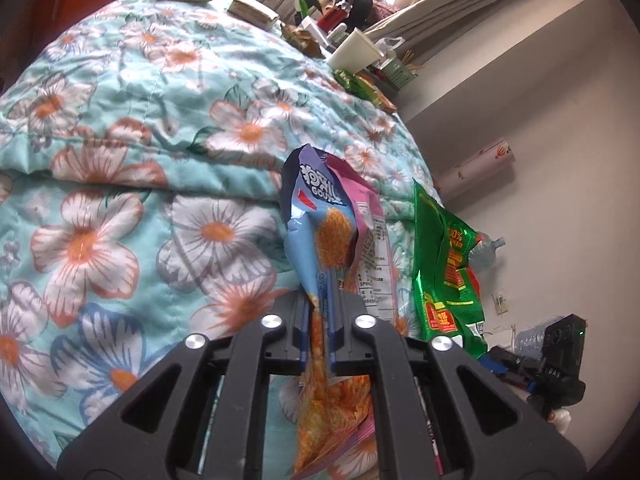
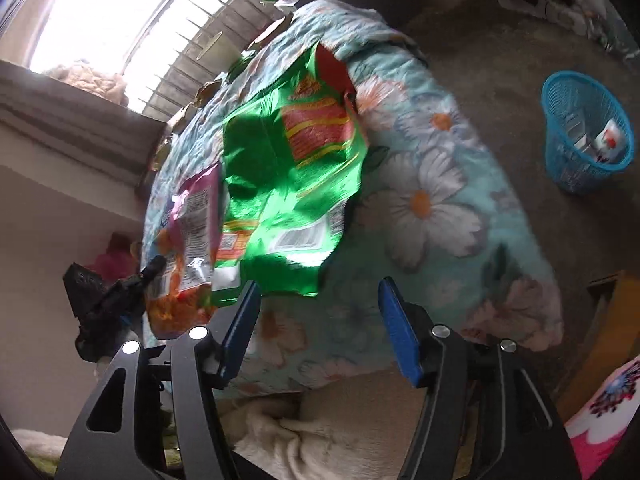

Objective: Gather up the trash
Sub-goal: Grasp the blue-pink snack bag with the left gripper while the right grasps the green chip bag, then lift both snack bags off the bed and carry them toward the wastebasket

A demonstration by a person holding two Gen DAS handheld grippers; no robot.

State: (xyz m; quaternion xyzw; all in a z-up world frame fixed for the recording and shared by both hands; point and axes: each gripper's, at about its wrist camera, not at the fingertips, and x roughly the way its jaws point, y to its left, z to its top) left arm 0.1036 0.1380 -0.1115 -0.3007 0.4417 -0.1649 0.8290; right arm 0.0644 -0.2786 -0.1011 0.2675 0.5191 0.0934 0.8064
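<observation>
Here, two snack bags: blue bag (image 1: 320, 236) between the left gripper (image 1: 320, 320) jaws, green bag (image 2: 288, 168) beyond the right gripper (image 2: 320, 328) jaws, wide apart.

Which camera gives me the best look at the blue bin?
The right wrist view: the blue bin stands on the floor beyond the bed, in full sight, with some trash inside. The left wrist view does not show it at all.

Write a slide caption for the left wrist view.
Left gripper clamps a blue and orange snack bag above the floral quilt, a green wrapper alongside.
</observation>
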